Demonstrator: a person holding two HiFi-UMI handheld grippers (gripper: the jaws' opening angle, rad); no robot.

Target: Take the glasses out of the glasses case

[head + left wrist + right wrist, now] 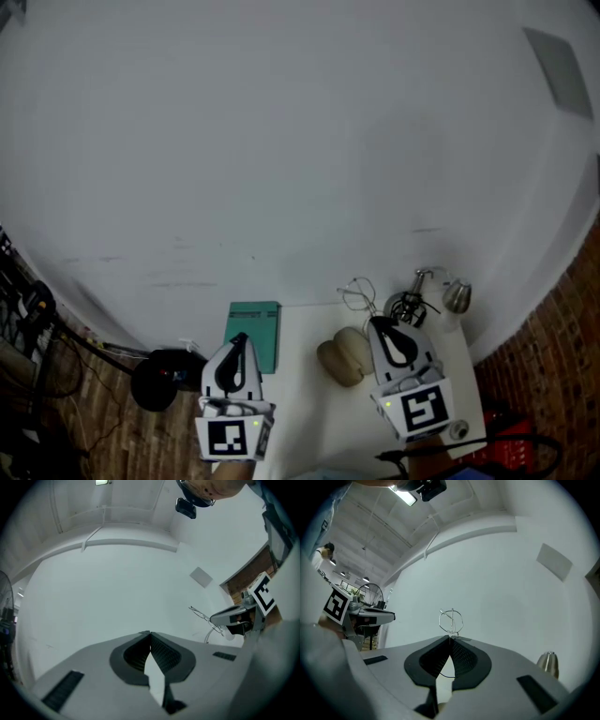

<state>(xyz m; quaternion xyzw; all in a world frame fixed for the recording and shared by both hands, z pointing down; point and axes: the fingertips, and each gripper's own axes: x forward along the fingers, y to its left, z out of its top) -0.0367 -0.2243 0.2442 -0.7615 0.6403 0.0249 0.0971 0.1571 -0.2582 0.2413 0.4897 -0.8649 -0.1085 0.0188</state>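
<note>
My right claw is pinched tight on the thin wire glasses. They are out of the tan glasses case, just past its far side. My left claw is closed with nothing in it, left of the case, near a green flat thing.

We locate the glasses case on the table, right of the book; the glasses project behind it, in the right gripper.

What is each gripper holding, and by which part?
The right gripper pinches the glasses by frame wire at its tips; the left gripper is shut on nothing.
</note>
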